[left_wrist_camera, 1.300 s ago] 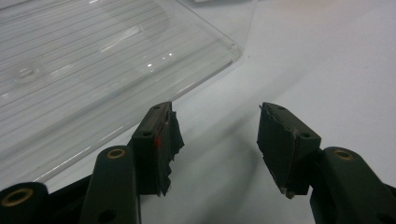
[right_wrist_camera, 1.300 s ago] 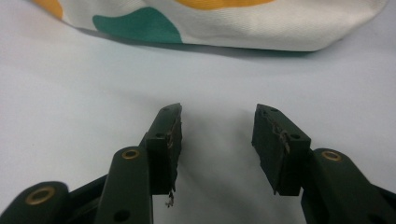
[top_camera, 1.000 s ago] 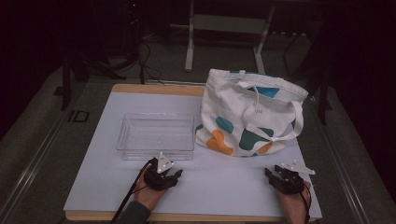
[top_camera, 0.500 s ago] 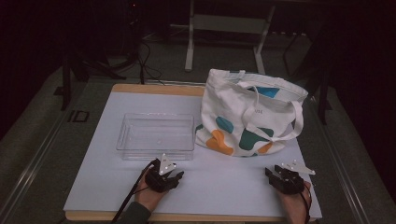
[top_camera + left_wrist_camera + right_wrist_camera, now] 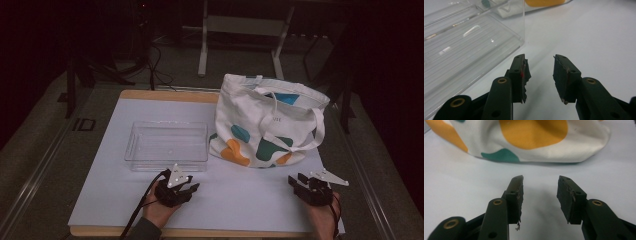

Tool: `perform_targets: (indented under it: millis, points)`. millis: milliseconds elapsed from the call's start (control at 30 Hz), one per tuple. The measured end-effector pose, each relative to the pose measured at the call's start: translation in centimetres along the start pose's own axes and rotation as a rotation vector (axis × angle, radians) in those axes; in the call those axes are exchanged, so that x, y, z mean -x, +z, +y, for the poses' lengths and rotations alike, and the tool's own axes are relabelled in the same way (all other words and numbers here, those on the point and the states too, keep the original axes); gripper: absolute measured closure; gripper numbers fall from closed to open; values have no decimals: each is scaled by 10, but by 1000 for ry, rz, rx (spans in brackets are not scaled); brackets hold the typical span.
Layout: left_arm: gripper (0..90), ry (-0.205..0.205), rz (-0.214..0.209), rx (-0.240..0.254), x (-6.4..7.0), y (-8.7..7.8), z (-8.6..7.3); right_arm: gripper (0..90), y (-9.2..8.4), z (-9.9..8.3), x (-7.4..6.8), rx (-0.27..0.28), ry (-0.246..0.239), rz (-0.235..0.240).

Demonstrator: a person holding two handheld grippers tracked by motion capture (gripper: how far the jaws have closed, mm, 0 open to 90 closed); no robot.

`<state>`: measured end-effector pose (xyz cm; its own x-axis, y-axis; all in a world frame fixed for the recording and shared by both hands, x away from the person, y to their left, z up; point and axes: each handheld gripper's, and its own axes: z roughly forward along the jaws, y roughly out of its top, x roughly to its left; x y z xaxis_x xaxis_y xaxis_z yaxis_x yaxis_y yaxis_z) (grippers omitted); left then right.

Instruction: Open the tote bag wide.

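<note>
A clear plastic tray (image 5: 134,150) stands at the middle left of the white table (image 5: 240,200), with nothing visible in it. To its right lies a cream tote bag (image 5: 260,120) with orange, teal and blue blobs, its handles draped over it. My left gripper (image 5: 194,187) rests low near the front edge, just in front of the tray's right corner (image 5: 461,50). In the left gripper view its jaws (image 5: 539,58) are open; they have just been closing with nothing between them. My right gripper (image 5: 295,181) sits at the front right, open and empty (image 5: 540,178), pointing at the bag's lower edge (image 5: 584,142).
Bare white tabletop lies between the two grippers and in front of the bag. A wooden strip edges the table's far side (image 5: 165,94). Beyond it are a dark floor, cables and a metal stand leg (image 5: 202,50).
The left gripper's jaws stand a little narrower than before. Both hands, the tray and the bag have stayed where they were.
</note>
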<state>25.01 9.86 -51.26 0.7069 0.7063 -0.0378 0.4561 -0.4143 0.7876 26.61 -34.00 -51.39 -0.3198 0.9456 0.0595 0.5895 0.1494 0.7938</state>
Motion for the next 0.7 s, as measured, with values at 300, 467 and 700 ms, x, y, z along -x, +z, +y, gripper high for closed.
perform_targets:
  millis: [300,467,700]
  points:
    - [628,37,-77,-21,1,-5,12,649,-13,15,13,-2,-5,-35]
    - [636,69,-75,-19,4,-9,18,756,-15,19,20,5,-10,-71]
    - [651,67,-88,16,1,-21,29,896,-15,25,25,5,-21,-91]
